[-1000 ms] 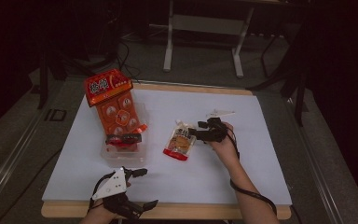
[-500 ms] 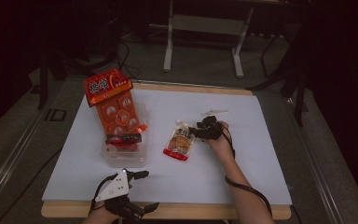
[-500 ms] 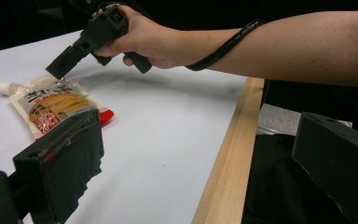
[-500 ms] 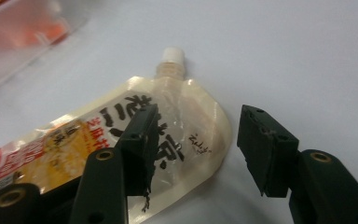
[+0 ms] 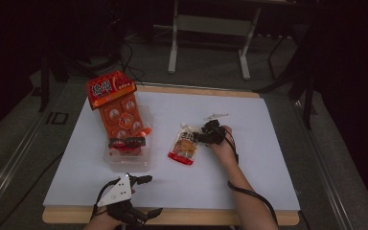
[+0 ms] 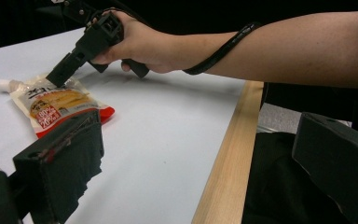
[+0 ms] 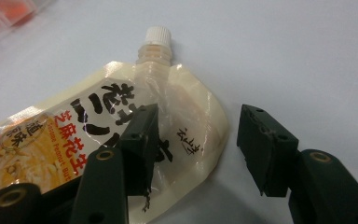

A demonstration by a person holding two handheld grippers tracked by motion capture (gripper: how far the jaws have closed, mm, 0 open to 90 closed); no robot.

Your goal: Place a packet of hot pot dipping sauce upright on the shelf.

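I see a white table [image 5: 268, 158] with a pale wooden front edge. A cream and orange plastic spout pouch with a small white screw cap [image 7: 121, 135] lies flat near the table's middle. My right gripper [image 7: 193, 140] sits at the pouch's capped end, jaws apart, one jaw over the pouch, the other beside its edge on bare table. My left gripper [image 5: 143, 194] rests at the near edge, jaws wide apart, holding nothing. To the left, an orange snack package [image 5: 117, 108] leans in a clear plastic tub [image 5: 127, 160].
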